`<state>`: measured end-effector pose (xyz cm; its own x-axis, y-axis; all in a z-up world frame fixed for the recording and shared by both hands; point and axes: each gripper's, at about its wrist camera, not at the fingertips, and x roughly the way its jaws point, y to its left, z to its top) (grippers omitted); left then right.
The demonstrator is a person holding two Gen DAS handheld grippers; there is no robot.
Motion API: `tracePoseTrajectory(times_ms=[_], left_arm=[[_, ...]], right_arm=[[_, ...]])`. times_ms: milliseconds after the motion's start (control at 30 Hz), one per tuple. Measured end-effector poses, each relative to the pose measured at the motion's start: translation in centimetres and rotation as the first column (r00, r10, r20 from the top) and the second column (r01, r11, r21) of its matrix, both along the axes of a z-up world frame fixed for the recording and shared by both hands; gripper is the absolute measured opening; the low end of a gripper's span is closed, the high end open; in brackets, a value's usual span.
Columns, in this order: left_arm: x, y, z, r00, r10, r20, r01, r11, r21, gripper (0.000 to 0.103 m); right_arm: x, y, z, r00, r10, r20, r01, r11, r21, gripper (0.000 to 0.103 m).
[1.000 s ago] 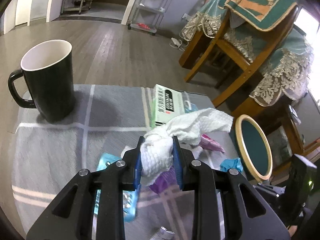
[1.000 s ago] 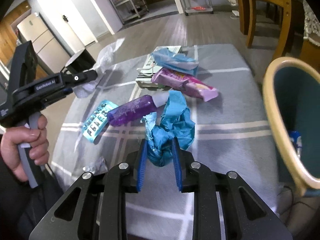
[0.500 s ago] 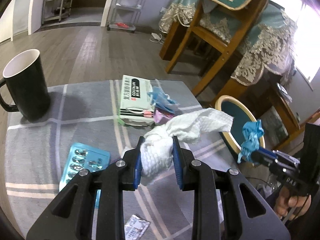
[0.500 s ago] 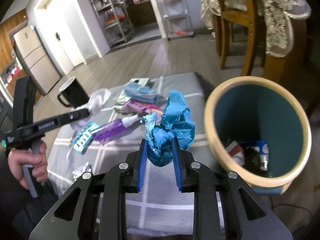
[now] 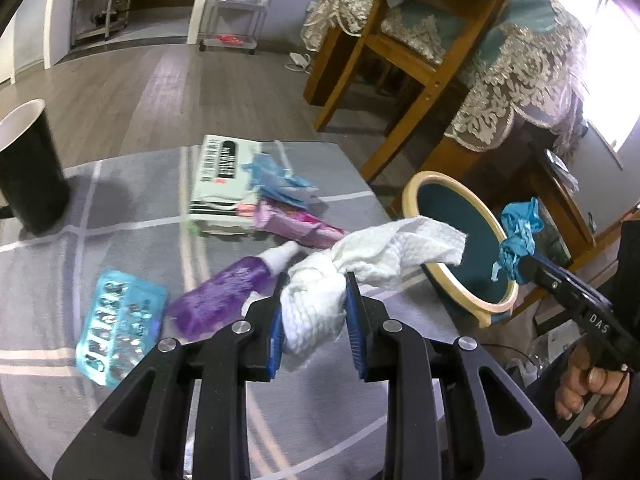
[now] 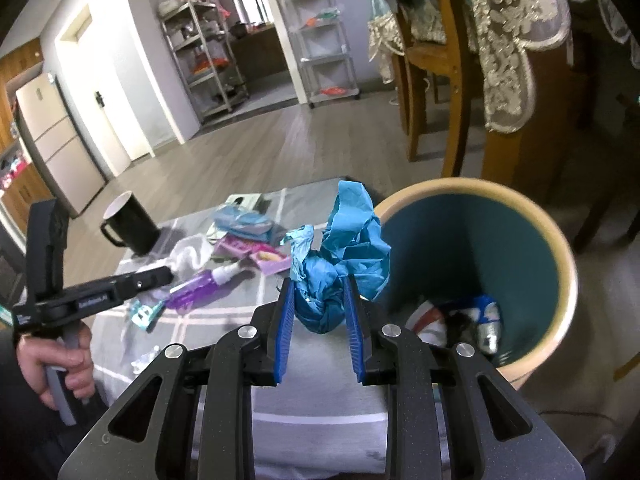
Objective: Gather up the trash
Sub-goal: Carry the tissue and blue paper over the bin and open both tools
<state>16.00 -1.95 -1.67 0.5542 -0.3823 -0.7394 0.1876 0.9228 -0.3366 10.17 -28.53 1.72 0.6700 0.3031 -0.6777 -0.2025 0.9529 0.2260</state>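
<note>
My left gripper (image 5: 314, 292) is shut on a crumpled white paper towel (image 5: 360, 260) and holds it above the grey checked table (image 5: 132, 208), left of the bin. My right gripper (image 6: 318, 294) is shut on a crumpled blue paper (image 6: 344, 252) and holds it at the near left rim of the round teal bin (image 6: 560, 248) with a cream rim. In the left wrist view the blue paper (image 5: 518, 236) hangs over the bin (image 5: 448, 216). The bin holds some trash (image 6: 484, 320).
On the table lie a purple spray bottle (image 5: 228, 292), a blue blister pack (image 5: 120, 328), a pink wrapper (image 5: 296, 224), a blue wrapper (image 5: 276, 180), a white-green box (image 5: 224, 176) and a black mug (image 5: 28, 168). Wooden chairs (image 5: 400, 52) stand behind the bin.
Both grippers moved right toward the bin. The right gripper carried the blue paper up to the bin's rim. The left gripper followed with the white towel.
</note>
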Motion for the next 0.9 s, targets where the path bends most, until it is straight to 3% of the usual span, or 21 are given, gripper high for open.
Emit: tracePoseTrajectory(times_ms=[567,900], left_arm=[[3.7,-11.5,0.3,0.990,-0.139,-0.021,0.140,0.988,0.067,0.026],[6.3,-19.7,-1.2,0.965,-0.260,-0.043,0.263,0.946,0.187,0.027]], right_arm=[[0.0,-4.6,0.3,0.992,-0.124,0.003,0.124,0.992,-0.006,0.026],[0.1,-7.4,0.6,0.978,-0.207,0.010,0.207,0.978,-0.002,0.026]])
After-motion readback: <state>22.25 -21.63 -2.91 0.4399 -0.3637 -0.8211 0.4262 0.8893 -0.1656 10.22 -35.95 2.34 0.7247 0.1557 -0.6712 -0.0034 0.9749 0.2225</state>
